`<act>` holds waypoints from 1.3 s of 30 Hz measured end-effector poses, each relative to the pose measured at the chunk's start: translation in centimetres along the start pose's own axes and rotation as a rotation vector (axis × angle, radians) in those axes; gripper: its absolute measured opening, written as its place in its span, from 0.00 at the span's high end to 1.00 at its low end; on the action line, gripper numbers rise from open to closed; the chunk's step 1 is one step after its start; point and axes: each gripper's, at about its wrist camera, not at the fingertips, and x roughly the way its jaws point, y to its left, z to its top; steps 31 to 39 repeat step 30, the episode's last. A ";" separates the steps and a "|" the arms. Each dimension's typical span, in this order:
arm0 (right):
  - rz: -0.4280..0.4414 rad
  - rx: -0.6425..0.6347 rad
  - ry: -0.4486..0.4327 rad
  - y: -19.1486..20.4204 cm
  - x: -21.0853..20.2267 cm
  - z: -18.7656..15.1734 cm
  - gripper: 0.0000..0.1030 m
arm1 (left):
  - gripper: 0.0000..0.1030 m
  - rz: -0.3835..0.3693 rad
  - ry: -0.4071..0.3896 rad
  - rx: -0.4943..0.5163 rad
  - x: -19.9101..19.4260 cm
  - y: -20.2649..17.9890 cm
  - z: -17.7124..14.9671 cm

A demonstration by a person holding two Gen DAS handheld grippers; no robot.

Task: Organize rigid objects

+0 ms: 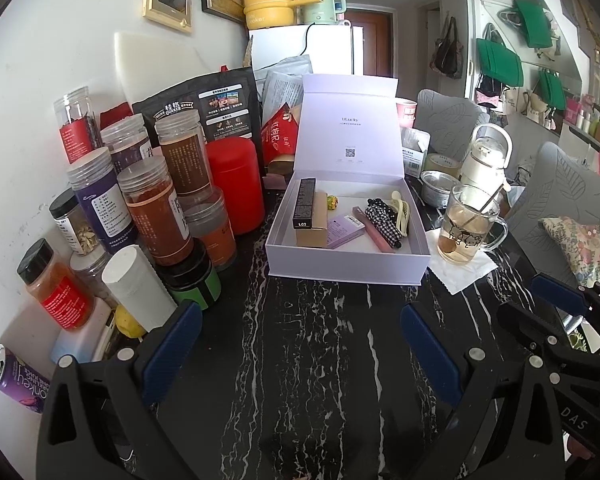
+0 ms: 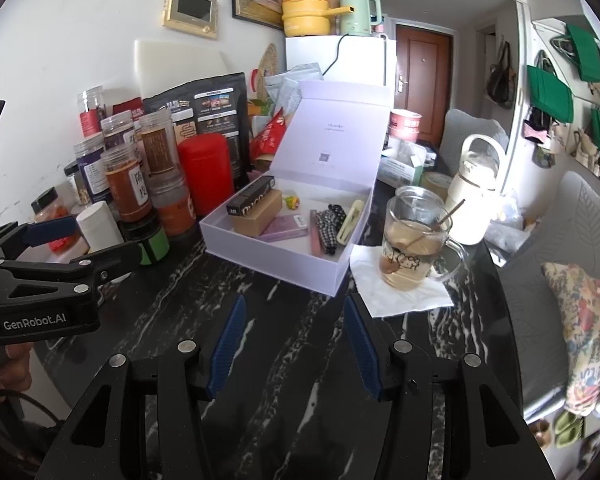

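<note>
An open lilac gift box (image 1: 340, 266) (image 2: 284, 262) stands on the black marble table (image 1: 320, 340), its lid upright. Inside lie a black lipstick box (image 1: 305, 200) (image 2: 252, 196), a tan box (image 1: 315, 222), a lilac card (image 1: 346, 230), a pink stick (image 1: 374, 230), a checked bow (image 1: 382, 218) and a cream hair clip (image 1: 402, 210) (image 2: 350, 220). My left gripper (image 1: 300, 344) is open and empty in front of the box. My right gripper (image 2: 294, 340) is open and empty, also short of the box. In the left wrist view the right gripper (image 1: 564, 308) shows at the right.
Several spice jars (image 1: 156, 208) and a red canister (image 1: 236, 184) crowd the left side by the wall. A glass mug (image 1: 466, 230) (image 2: 410, 248) with a spoon stands on a napkin right of the box. A white bottle (image 1: 486, 160), a purple can (image 1: 16, 378) and grey cushions (image 1: 564, 196) also show.
</note>
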 end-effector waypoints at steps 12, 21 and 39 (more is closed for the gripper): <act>-0.012 0.007 0.015 -0.4 0.5 -0.2 0.50 | 0.01 0.003 0.020 -0.002 0.8 0.1 0.1; -0.016 0.008 0.028 -0.4 1.0 -0.3 0.50 | 0.01 0.003 0.031 0.007 1.4 -0.2 0.0; -0.017 0.008 0.040 -0.5 1.5 -0.2 0.50 | 0.01 0.006 0.053 -0.002 2.4 -0.2 0.0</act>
